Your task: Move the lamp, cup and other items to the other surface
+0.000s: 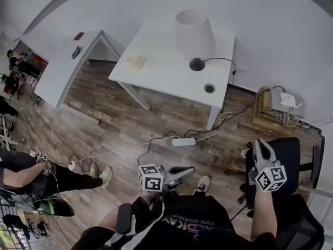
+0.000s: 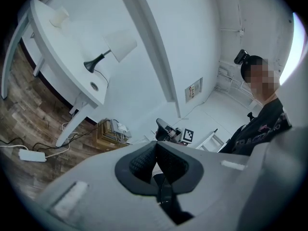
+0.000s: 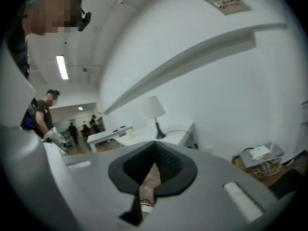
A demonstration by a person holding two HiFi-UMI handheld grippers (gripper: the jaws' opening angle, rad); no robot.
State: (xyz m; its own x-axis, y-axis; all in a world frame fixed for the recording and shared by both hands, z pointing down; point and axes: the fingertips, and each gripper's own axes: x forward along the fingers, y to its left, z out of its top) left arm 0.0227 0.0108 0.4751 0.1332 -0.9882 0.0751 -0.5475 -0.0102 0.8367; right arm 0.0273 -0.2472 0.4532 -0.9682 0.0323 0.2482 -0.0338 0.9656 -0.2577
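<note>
A white lamp with a black base stands on the white table far ahead of me, and a pale cup sits at that table's left end. Both grippers hang low near my body, well away from the table. My left gripper points right, its jaws shut with nothing between them. My right gripper points forward over a black chair, also shut and empty. The left gripper view shows the lamp and cup; the right gripper view shows the lamp.
A second white table stands at the left with two small items on it. On the wood floor lie a power strip and cables. A wooden box with a router sits by the wall. A black chair stands at my right; a person sits at the lower left.
</note>
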